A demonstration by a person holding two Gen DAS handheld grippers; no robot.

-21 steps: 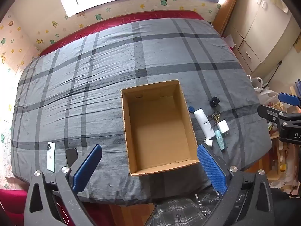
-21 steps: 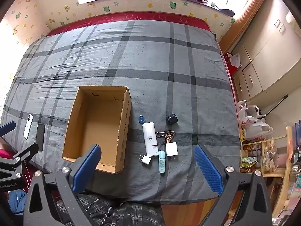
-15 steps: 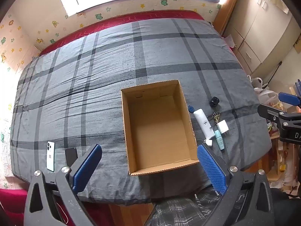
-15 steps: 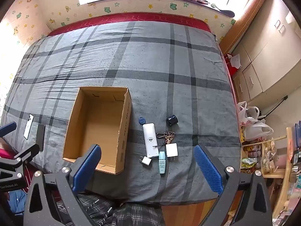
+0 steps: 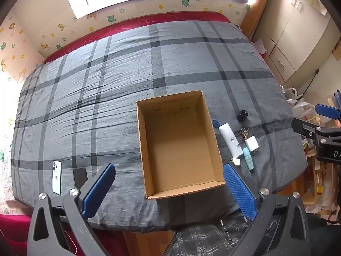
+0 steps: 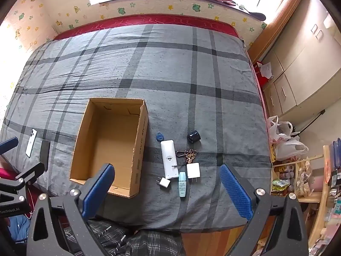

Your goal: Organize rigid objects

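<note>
Left wrist view: the left gripper (image 5: 168, 188) hangs with jaws spread wide and empty over the near edge of the bed (image 5: 106, 89), the empty cardboard box (image 5: 210, 136) straight ahead and the small items beyond the box's right wall.

Right wrist view: the right gripper (image 6: 167, 188), jaws released and empty, is the nearer one; the white remote (image 6: 169, 159) lies just ahead, its long axis running away from the jaws.

An open brown cardboard box (image 6: 110, 147) lies empty near the bed's front edge. Right of it lie a blue key fob (image 6: 160, 137), white remote (image 6: 169, 159), black cap (image 6: 194, 136), keyring (image 6: 188, 154), two white chargers (image 6: 193, 170) and a turquoise tube (image 6: 182, 184).
</note>
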